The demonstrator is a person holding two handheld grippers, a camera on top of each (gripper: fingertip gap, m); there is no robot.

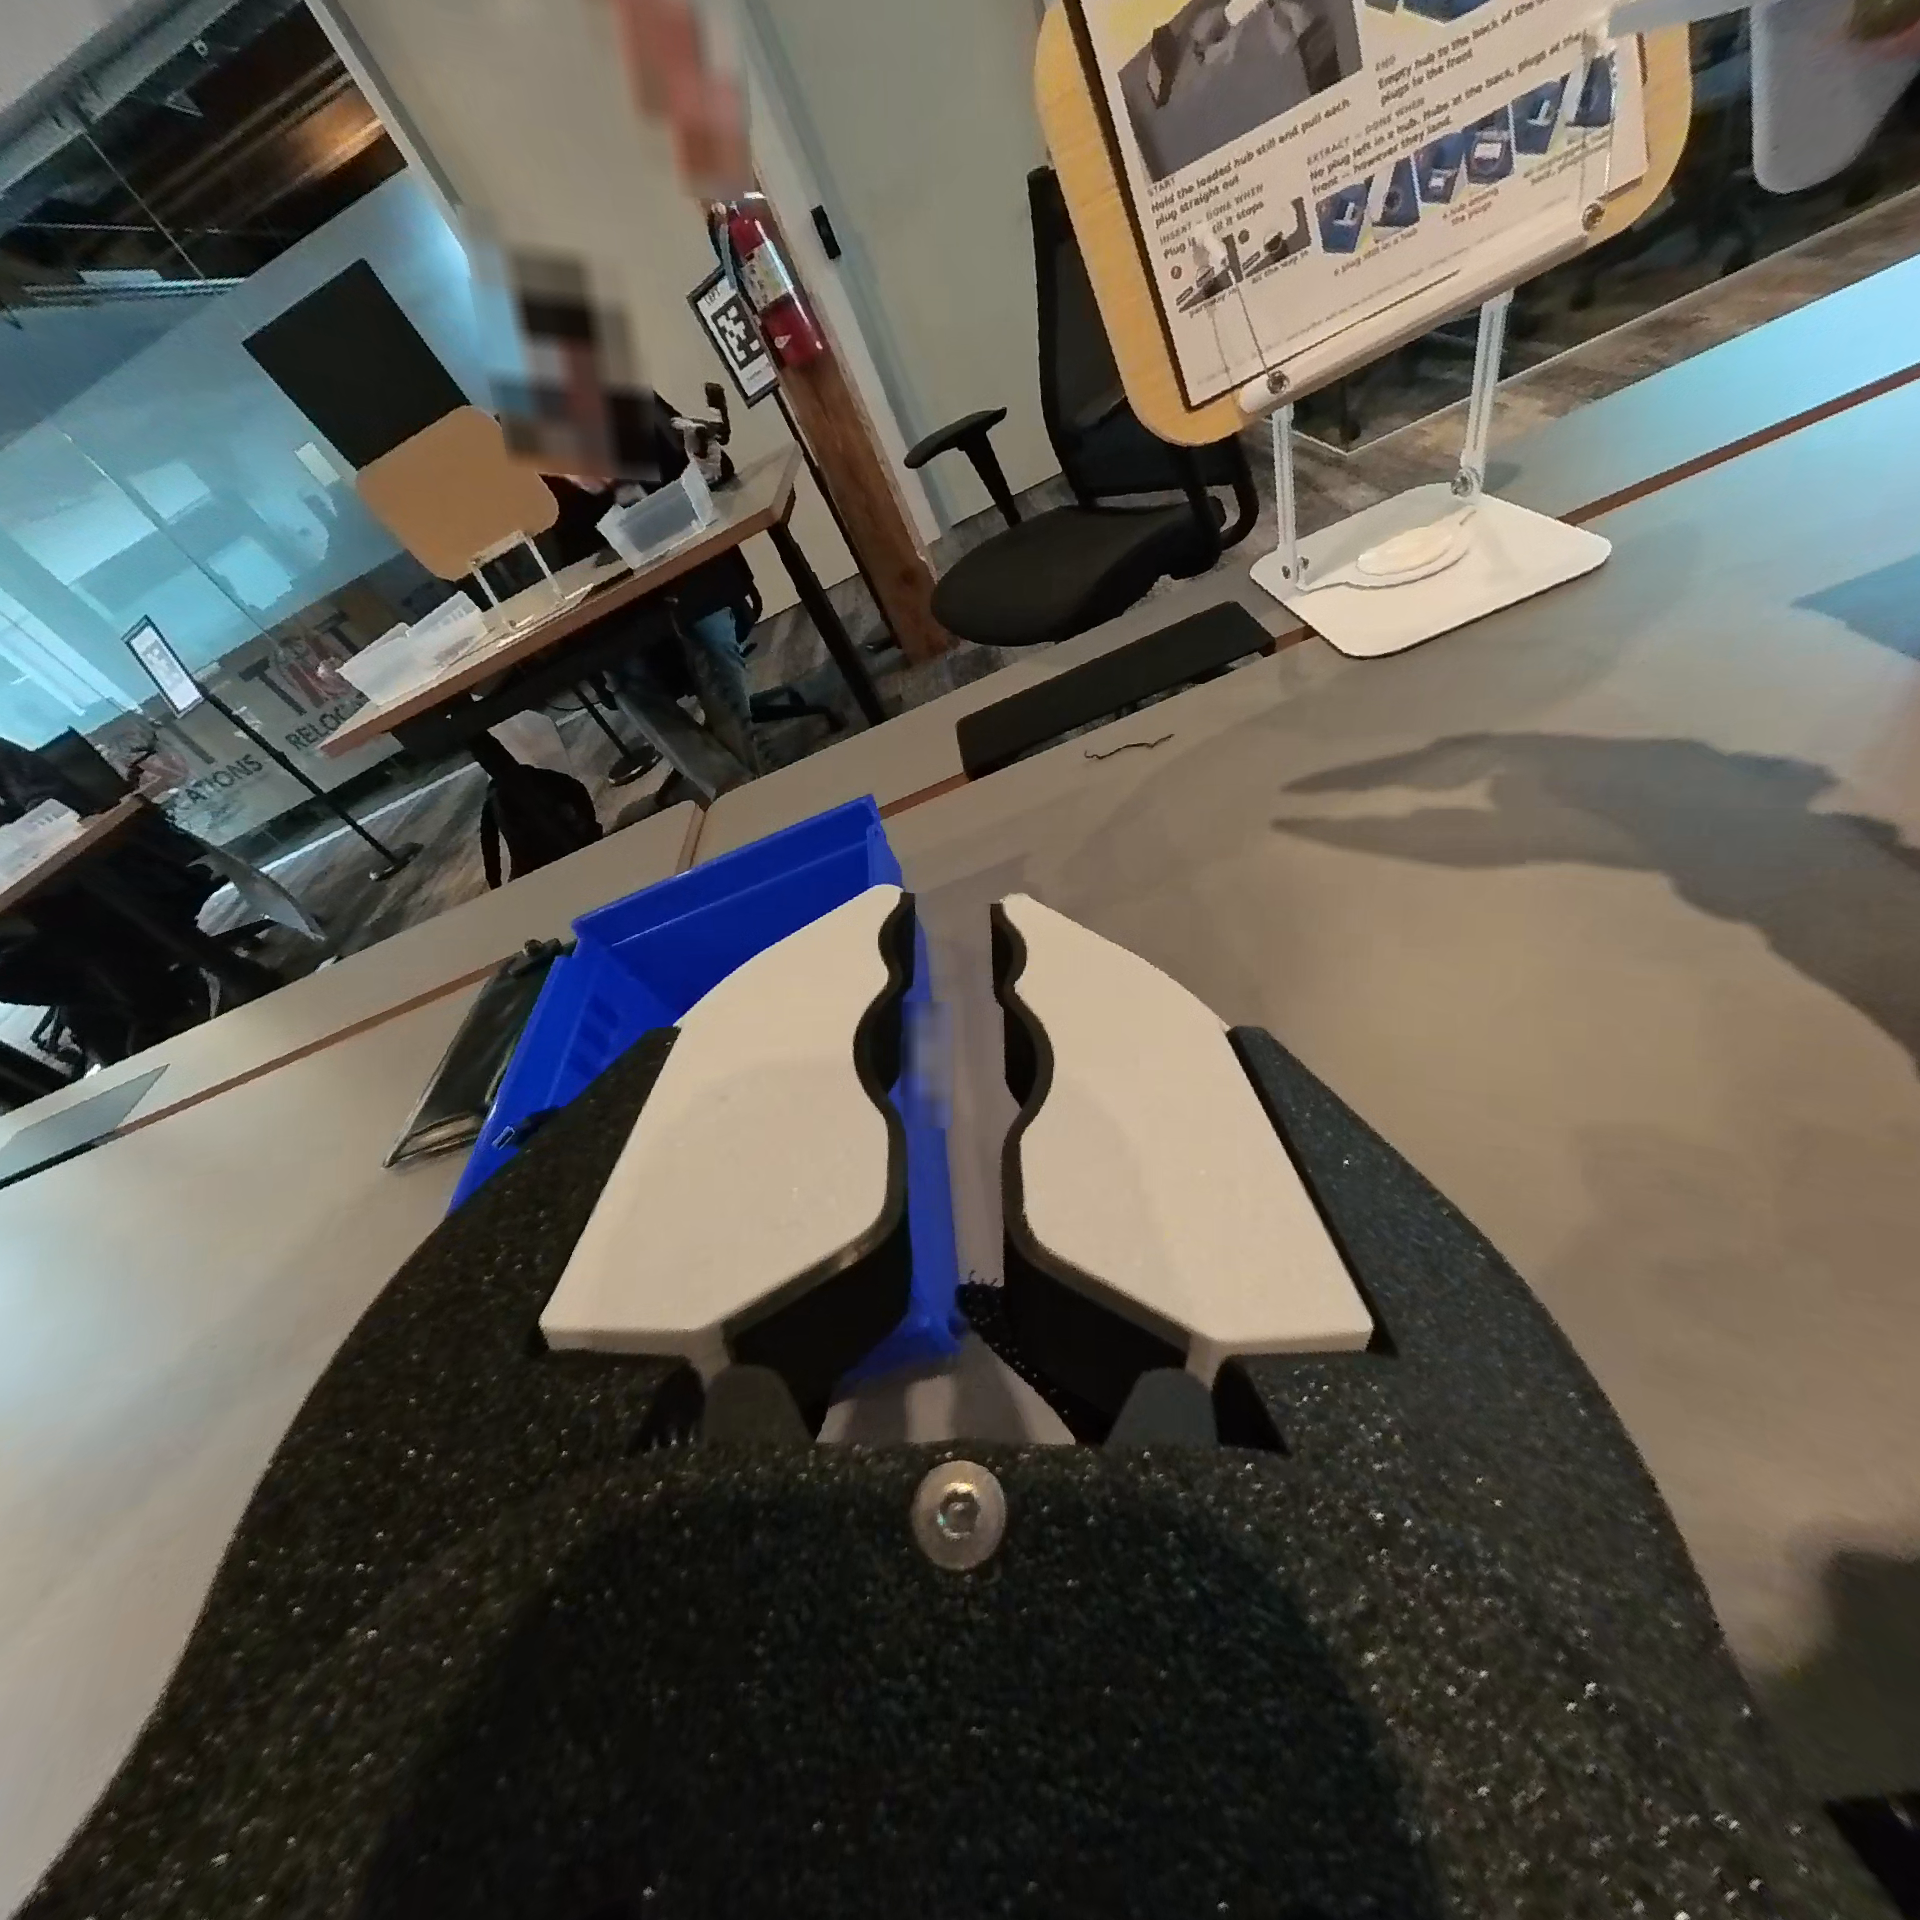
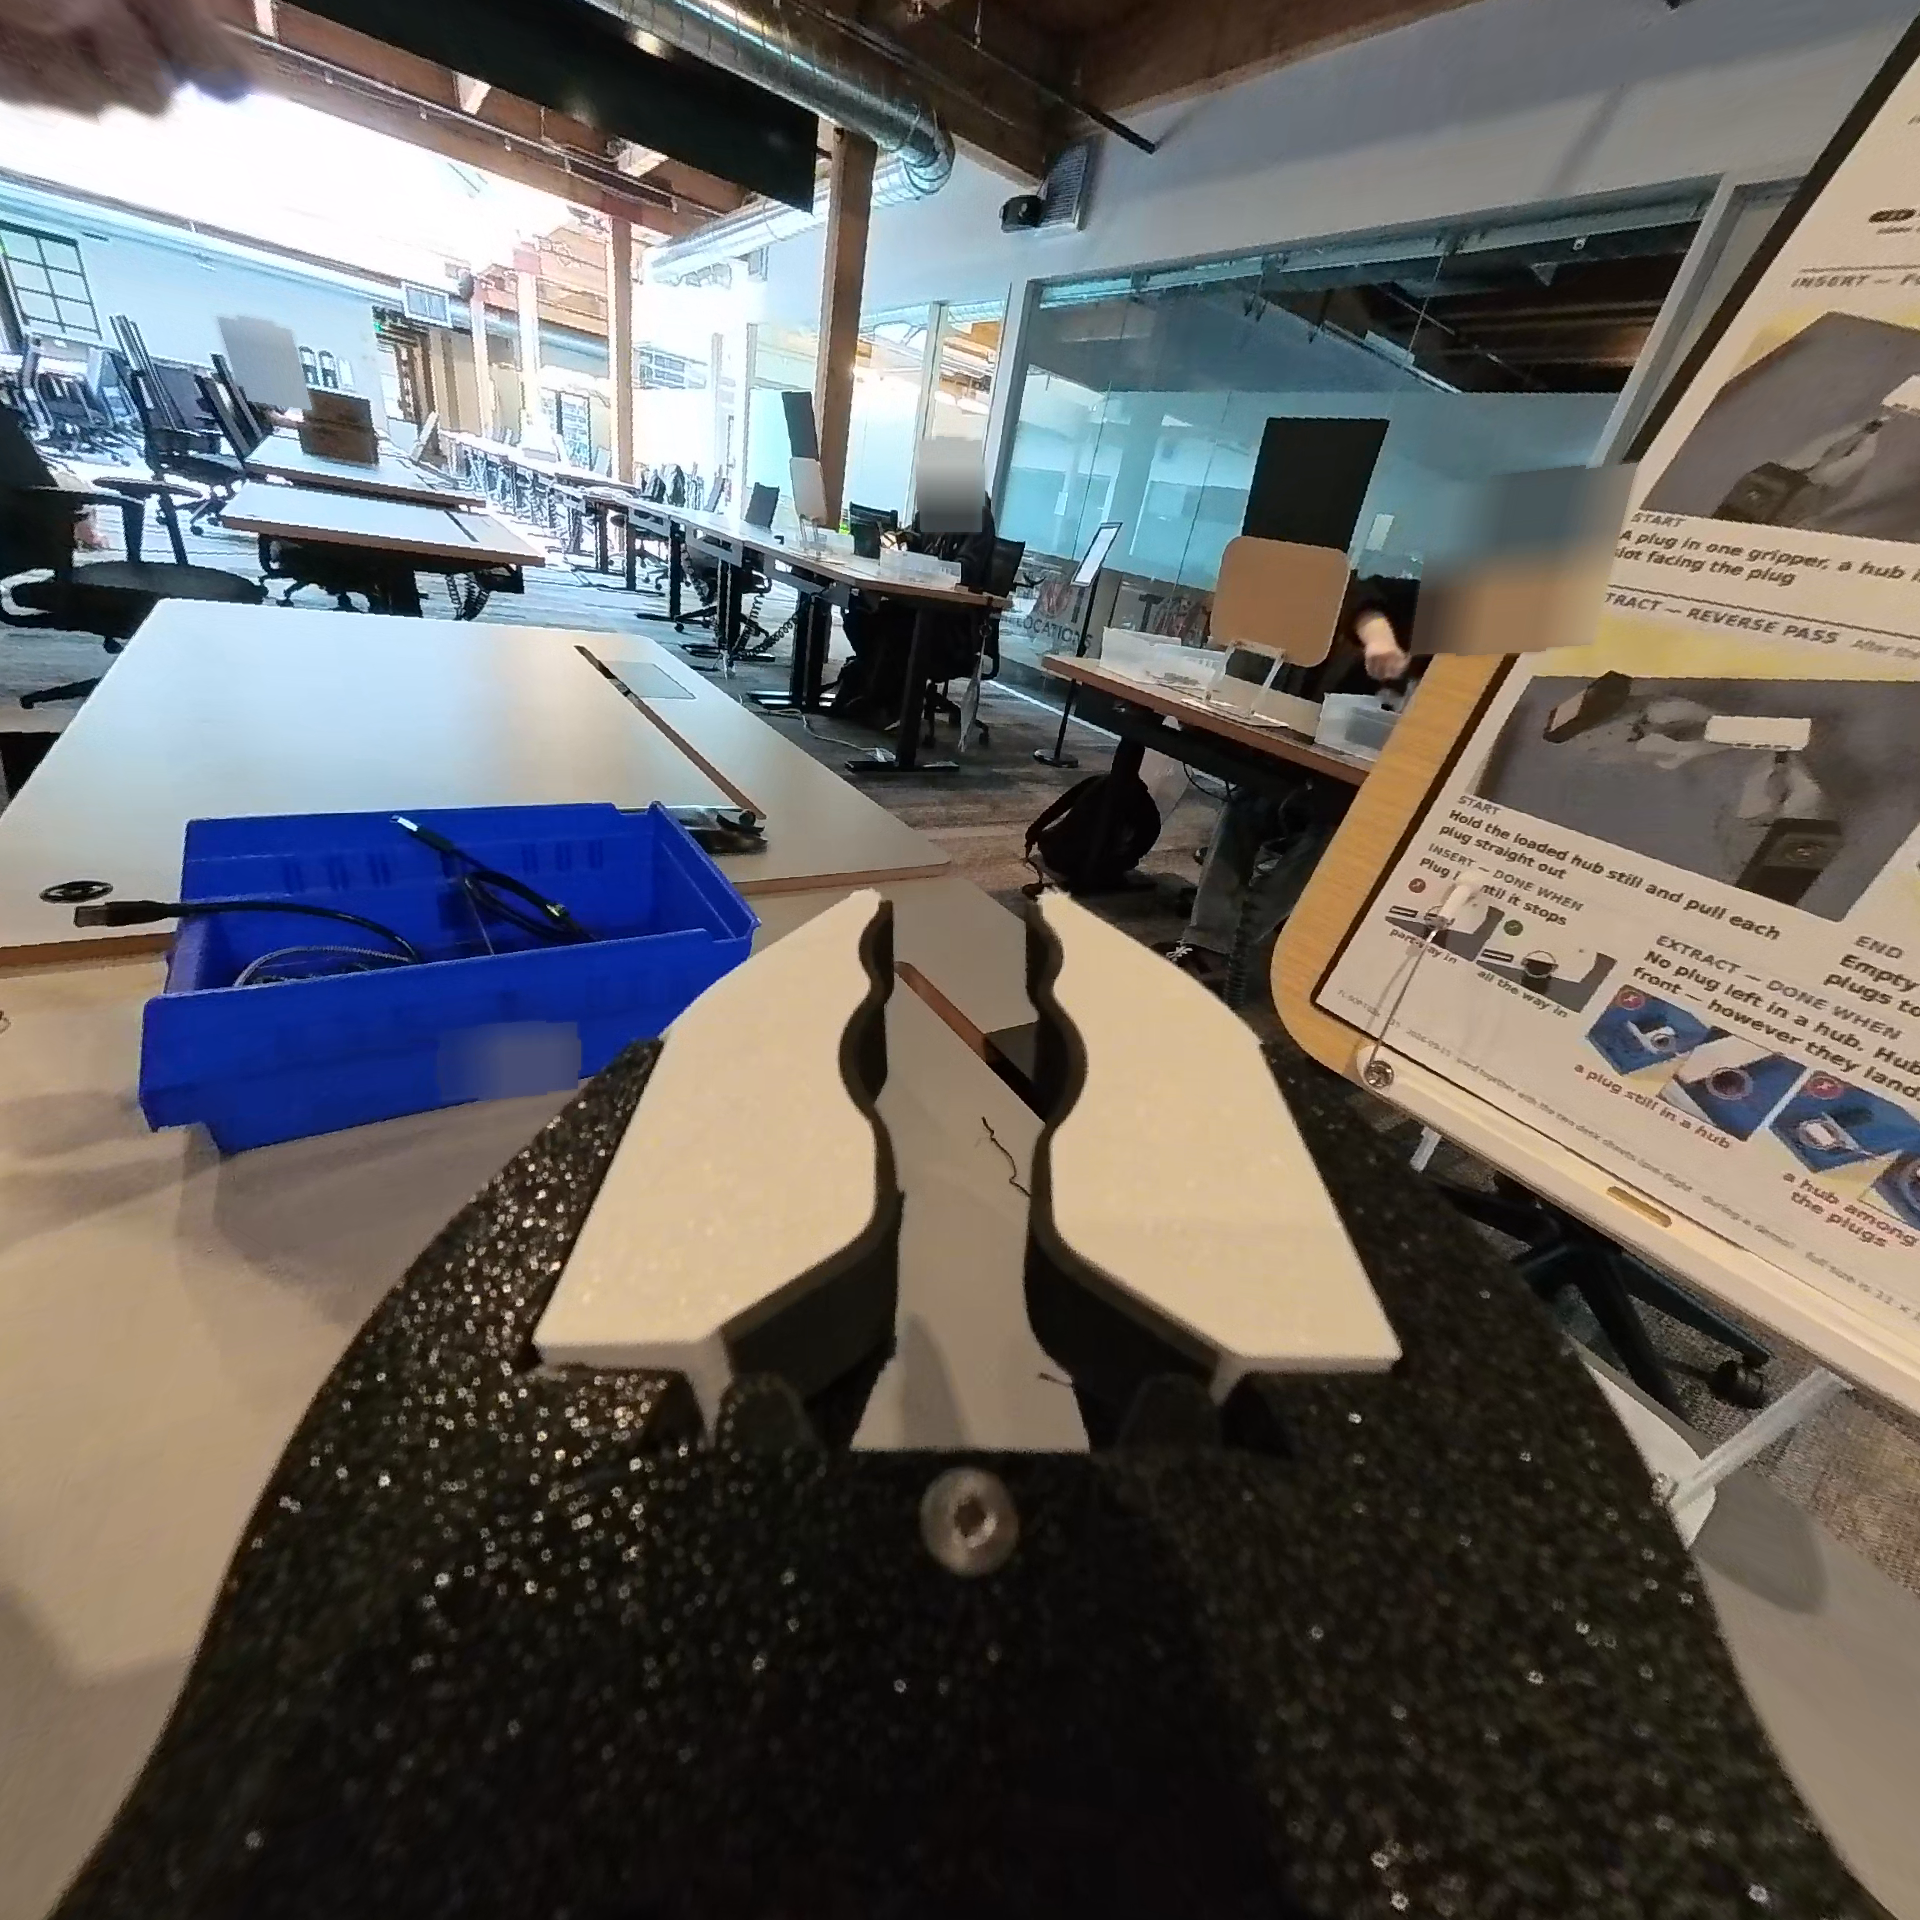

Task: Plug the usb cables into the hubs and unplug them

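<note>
A blue bin stands on the grey table to the left of my right gripper. Black USB cables lie in it, and one plug hangs over its left wall. No hub shows. My right gripper is open and empty, low over the table, pointing past the bin's right end. In the left wrist view the bin sits just behind my left fingers. My left gripper is narrowly open and empty, over the bin's right wall.
An instruction board on a white stand stands at the back right of the table and shows close on the right. A flat dark pouch lies left of the bin. A black office chair is beyond the table edge. Tip to tip, the grippers are about 30 cm apart.
</note>
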